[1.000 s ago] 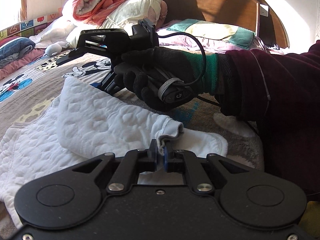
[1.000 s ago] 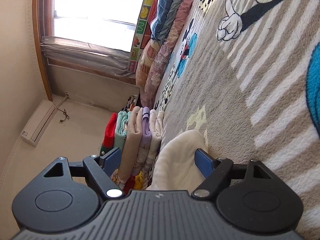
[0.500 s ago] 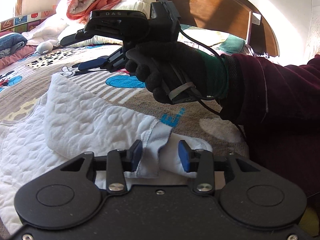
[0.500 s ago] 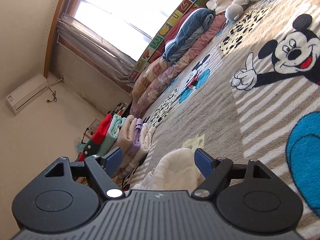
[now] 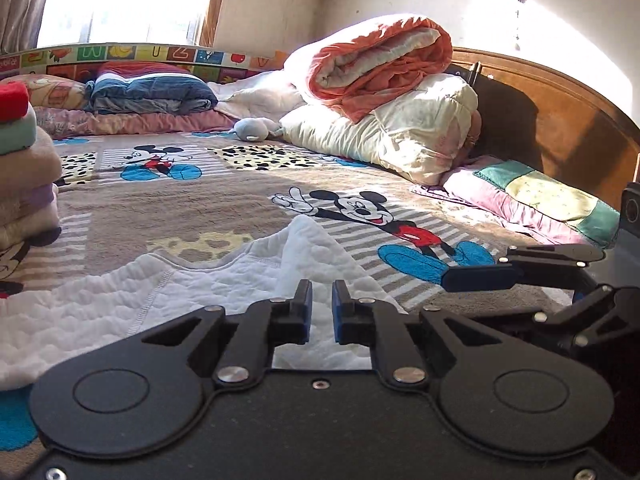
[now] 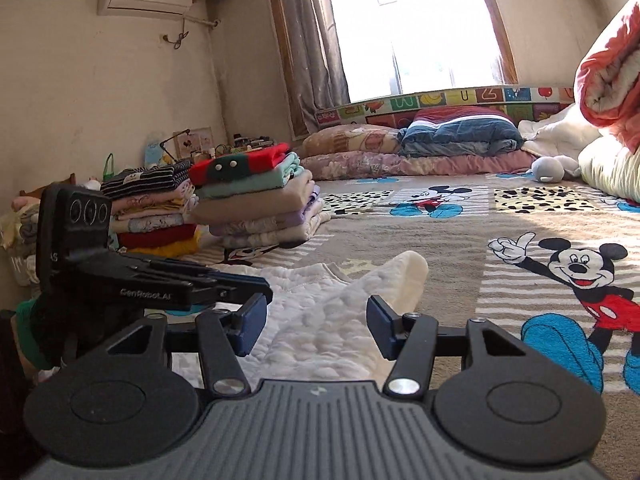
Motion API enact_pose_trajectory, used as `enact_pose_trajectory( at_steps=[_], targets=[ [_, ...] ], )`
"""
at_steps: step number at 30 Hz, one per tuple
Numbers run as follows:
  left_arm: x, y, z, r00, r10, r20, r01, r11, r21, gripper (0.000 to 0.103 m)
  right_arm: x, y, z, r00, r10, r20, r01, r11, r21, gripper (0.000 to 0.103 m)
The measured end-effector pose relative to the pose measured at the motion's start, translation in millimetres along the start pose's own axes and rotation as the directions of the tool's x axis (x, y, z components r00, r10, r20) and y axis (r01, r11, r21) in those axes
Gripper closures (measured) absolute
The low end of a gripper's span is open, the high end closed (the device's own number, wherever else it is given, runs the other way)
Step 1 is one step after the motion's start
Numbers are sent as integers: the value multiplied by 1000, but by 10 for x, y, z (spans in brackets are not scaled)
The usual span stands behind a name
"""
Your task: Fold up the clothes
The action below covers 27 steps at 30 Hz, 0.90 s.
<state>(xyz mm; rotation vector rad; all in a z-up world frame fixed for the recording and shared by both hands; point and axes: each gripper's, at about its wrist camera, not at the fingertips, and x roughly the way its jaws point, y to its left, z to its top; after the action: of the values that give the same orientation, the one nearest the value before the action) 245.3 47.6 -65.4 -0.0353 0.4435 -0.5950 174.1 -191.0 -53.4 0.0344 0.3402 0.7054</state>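
Observation:
A white quilted garment lies flat on the cartoon-mouse blanket, with one sleeve folded across its body. My left gripper hovers low over the near edge; its blue pads stand a narrow gap apart with nothing between them. The right wrist view shows the same garment under my right gripper, which is wide open and empty above the folded sleeve. The left gripper shows there from the side, just left of the right one. The right gripper pokes in at the right edge of the left wrist view.
Two stacks of folded clothes stand at the bed's left edge; one stack also appears in the left wrist view. A rolled orange duvet on pillows, a grey plush toy and the wooden headboard lie beyond.
The left gripper let go of the sleeve cuff, drew back and narrowed its jaws. The right gripper swung level and came down beside it, staying open. The sleeve now rests folded on the garment.

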Motion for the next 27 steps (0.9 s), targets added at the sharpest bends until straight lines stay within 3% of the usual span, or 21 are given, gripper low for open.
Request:
enact_pose_trajectory(
  at_steps=[2,7,16,24,27],
  targets=[
    [123,-78,88,998,52,-21,-52,999,8,94,86,102,-65,999,-17,-51,13,998,-66,50],
    [575,-110,219,987,124,-104,-120,992,36,94,253,65,-270,987,7,-163,-12,1000,-28,50],
    [1403,-76,336,943,202,-264,-171,976,134,97,302,-12,-374,977,67,-203,-59,997,46,49],
    [1685,-45,248,908,269,-321,-218,958,188,98,324,-24,-400,972,86,-220,-75,995,61,49],
    [1718,-7,325,891,274,-361,-228,959,167,98,325,2,-413,972,80,-222,-71,996,49,49]
  ],
)
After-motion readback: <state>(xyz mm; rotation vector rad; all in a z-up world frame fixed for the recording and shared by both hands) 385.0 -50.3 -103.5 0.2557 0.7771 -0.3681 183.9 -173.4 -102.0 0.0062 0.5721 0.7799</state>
